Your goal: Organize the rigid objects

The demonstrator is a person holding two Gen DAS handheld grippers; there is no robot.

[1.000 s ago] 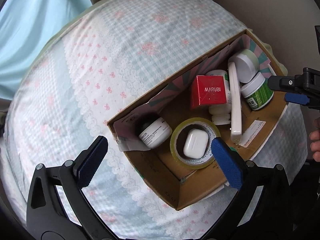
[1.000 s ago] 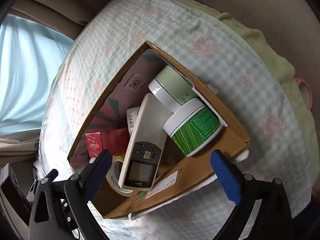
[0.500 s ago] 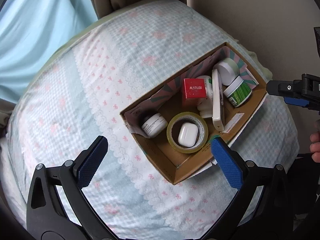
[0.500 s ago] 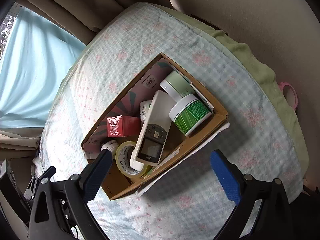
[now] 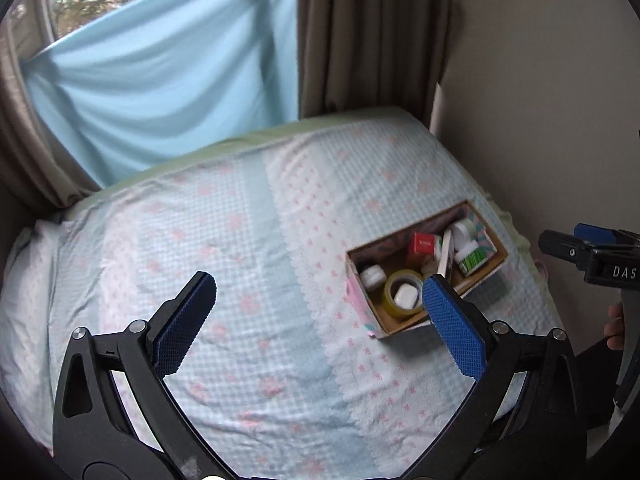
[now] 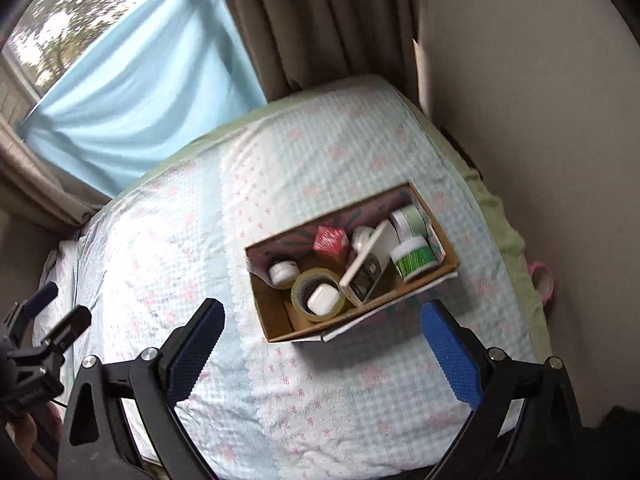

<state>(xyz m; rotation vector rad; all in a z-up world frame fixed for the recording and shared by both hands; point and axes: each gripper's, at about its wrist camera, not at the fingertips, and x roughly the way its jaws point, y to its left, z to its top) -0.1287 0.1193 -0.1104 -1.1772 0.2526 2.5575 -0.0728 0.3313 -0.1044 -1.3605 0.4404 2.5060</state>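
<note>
A cardboard box sits on the bed's right side. It holds a tape roll with a white earbud case inside it, a red carton, a white remote, a green-labelled jar, a pale green-lidded jar and a small white jar. My left gripper is open and empty, high above the bed, left of the box. My right gripper is open and empty, above the box's near side.
The bed has a blue-and-pink checked sheet over a green blanket. A beige wall runs along the right. Brown curtains and a blue cloth hang behind. A pink tape ring lies by the wall.
Both grippers have pulled up and back from the box, which now looks much smaller. Both stayed open and empty. The box's contents have not moved.
</note>
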